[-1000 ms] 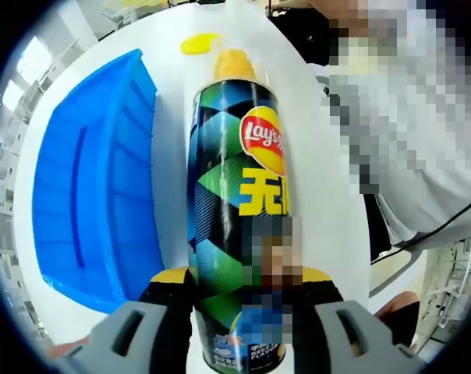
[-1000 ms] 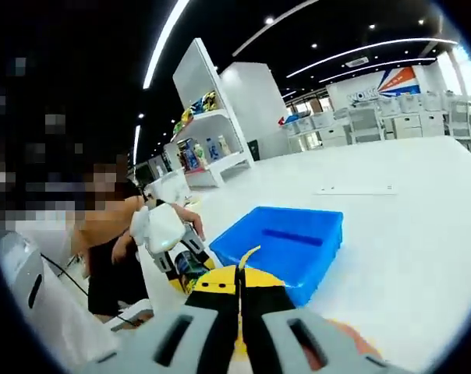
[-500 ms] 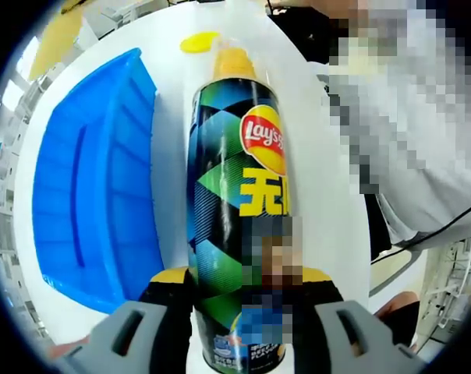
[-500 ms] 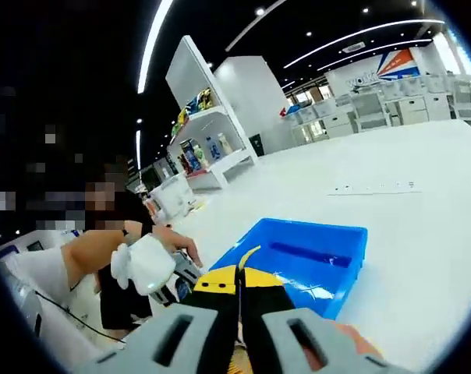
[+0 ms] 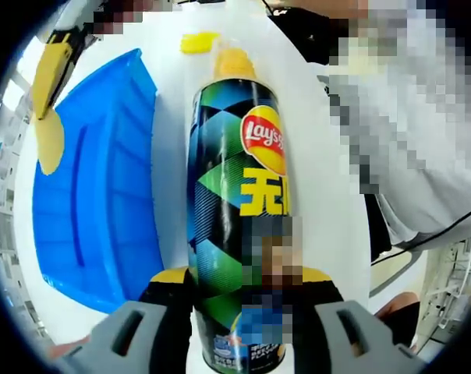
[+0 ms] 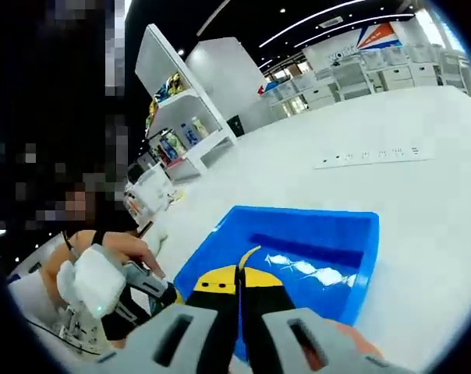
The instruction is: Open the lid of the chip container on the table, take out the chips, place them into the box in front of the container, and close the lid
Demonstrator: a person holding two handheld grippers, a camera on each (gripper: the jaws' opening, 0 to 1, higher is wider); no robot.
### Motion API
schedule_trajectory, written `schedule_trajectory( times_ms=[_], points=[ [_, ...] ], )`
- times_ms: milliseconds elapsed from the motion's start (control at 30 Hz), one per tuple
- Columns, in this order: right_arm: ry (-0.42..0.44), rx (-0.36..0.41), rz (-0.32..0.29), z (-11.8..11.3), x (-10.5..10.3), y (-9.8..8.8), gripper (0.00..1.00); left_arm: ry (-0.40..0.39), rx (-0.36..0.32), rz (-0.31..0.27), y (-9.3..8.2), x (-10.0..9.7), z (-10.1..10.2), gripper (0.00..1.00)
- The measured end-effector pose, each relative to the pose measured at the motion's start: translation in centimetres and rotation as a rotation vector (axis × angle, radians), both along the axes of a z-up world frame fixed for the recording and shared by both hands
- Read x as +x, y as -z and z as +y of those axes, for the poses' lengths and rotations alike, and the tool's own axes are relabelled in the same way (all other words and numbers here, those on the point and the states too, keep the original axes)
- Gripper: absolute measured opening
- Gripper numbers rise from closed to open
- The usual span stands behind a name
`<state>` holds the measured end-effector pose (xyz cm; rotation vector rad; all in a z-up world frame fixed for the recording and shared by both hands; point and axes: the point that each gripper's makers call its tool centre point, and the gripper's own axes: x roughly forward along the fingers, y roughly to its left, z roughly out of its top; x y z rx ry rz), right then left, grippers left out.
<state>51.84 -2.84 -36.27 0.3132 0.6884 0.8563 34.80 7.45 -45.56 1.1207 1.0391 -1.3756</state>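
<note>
We clamp the can [image 5: 235, 218] with the left gripper [image 5: 239, 315]; the right gripper [image 6: 239, 300] pinches one chip [image 6: 246, 257] above the blue box [image 6: 352, 257]. Squeeze harder and it may snap.

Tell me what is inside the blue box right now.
The blue box looks empty; its bare floor shows in the right gripper view. The right gripper holds a chip above it, covering a small near part of the floor.
</note>
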Motion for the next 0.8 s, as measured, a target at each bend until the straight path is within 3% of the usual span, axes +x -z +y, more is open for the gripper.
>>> schedule_trajectory(
  times_ms=[200, 800],
  points=[
    [0.003, -0.028, 0.040, 0.6, 0.3, 1.7, 0.02, -0.001, -0.010, 0.000, 0.0, -0.1, -0.1, 0.50],
    [0.007, -0.149, 0.049, 1.7, 0.5, 4.1, 0.02, -0.003, -0.014, 0.002, 0.1, 0.2, 0.0, 0.50]
  ],
)
